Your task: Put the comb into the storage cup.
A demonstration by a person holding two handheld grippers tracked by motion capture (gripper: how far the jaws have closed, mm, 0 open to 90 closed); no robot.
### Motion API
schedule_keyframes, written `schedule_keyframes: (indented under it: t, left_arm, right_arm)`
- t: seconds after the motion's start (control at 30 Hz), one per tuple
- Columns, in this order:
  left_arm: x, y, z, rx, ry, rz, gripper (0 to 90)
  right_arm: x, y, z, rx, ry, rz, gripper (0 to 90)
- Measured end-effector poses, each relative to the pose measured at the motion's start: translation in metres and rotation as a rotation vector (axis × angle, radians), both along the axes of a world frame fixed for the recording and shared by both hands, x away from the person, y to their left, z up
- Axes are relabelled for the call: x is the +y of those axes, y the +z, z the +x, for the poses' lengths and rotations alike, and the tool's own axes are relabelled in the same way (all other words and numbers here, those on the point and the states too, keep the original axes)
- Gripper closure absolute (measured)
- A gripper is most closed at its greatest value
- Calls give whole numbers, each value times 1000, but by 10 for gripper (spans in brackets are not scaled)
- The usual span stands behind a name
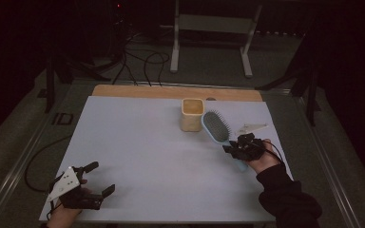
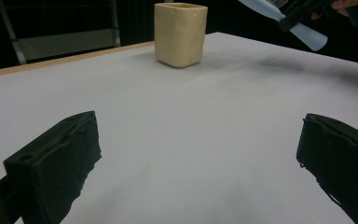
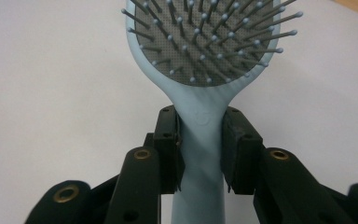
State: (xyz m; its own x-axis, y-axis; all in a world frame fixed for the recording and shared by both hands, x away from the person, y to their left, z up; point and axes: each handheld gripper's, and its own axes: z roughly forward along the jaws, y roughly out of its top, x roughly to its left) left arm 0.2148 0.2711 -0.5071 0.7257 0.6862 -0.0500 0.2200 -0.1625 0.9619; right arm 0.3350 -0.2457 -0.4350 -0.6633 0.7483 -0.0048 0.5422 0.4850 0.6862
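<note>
Over on the left, my left claw (image 1: 89, 179) sits low near the front edge of the tabletop (image 1: 138, 147), jaws spread wide with nothing between them; in the left gripper view I see bare white surface between the two black pads.

Moving across: the middle of the tabletop is bare, and towards the back stands the cream cup (image 1: 192, 114), upright, mouth open to the top. From my left claw it lies well away, forward and to the right.

Now the action: my right claw (image 1: 234, 147) is clamped on the hairbrush (image 1: 215, 126). In the right gripper view the pads pinch the pale blue handle (image 3: 200, 140) just below the neck, one on each side, with the bristled head (image 3: 209, 37) running straight out ahead of the jaws. So the brush's long axis lines up with my claw and points away from my right hand.

The relation that counts: in the high view the brush head sits just to the right of the cup, close beside its wall. I judge the brush is lifted off the surface, going by the left gripper view. The right hand is much the nearer to the cup. To drop it in, I reckon I'd need to stand that long axis upright above the mouth.
</note>
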Motion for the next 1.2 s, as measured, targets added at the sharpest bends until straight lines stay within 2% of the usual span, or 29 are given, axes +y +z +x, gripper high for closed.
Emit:
schedule_keyframes:
  t: [0.13, 0.23, 0.4, 0.6, 0.8, 0.83, 1.07, 1.2]
  left_arm:
    - [0, 0, 0, -1, 0, 1, 0]
    - [0, 0, 0, -2, 0, 2, 0]
    - [0, 0, 0, 0, -2, 1, 0]
    - [0, 0, 0, 1, -2, 0, 0]
    - [0, 0, 0, 1, -3, 1, 0]
    - [0, 0, 0, 0, -3, -2, 0]
    - [1, 0, 0, 0, -3, -3, 0]
    - [0, 0, 0, -2, -4, -3, 0]
  right_arm:
    - [5, 6, 2, -49, -46, 23, 704]
    - [10, 10, 2, -79, -57, 55, 704]
    - [20, 20, 5, -117, -66, 77, 704]
    - [35, 34, 11, -159, -58, 107, 704]
    - [49, 45, 18, -173, -42, 116, 703]
    - [52, 48, 19, -191, -43, 117, 703]
    - [66, 59, 32, -220, -51, 175, 703]
    - [75, 64, 37, -236, -41, 166, 703]
